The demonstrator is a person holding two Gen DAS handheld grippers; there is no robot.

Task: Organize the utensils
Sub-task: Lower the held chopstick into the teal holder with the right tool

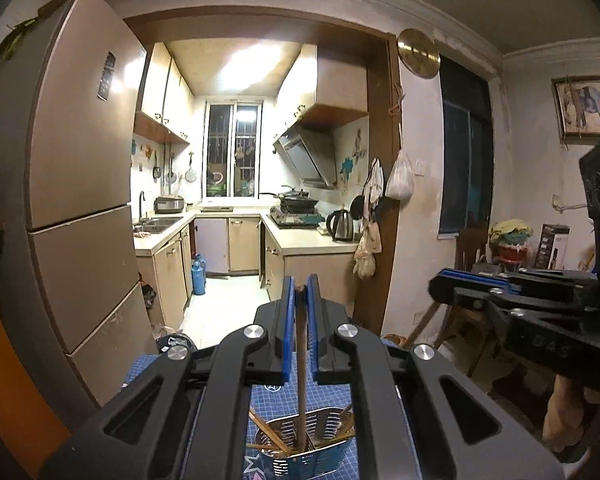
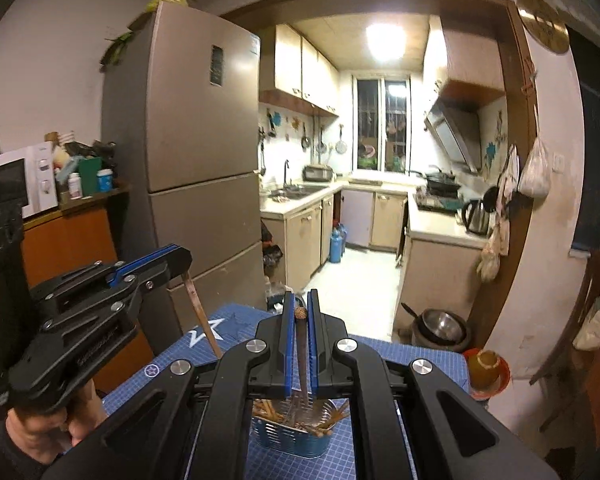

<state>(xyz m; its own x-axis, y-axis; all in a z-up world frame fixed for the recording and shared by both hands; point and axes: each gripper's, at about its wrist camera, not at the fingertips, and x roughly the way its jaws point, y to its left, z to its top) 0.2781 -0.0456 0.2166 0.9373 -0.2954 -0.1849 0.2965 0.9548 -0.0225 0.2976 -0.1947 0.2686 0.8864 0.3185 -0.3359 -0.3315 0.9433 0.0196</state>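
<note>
Jaws clamped, we are holding one chopstick in each gripper.
Left gripper (image 1: 300, 292) and right gripper (image 2: 300, 310) are hovering at twelve o'clock above the metal utensil basket (image 2: 292, 436) on the worktop (image 2: 416, 354).

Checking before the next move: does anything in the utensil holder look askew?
Yes. In the metal utensil holder on the blue mat, the chopsticks lean crossed at different angles, not upright. Each gripper, left and right, is shut on one stick.
</note>
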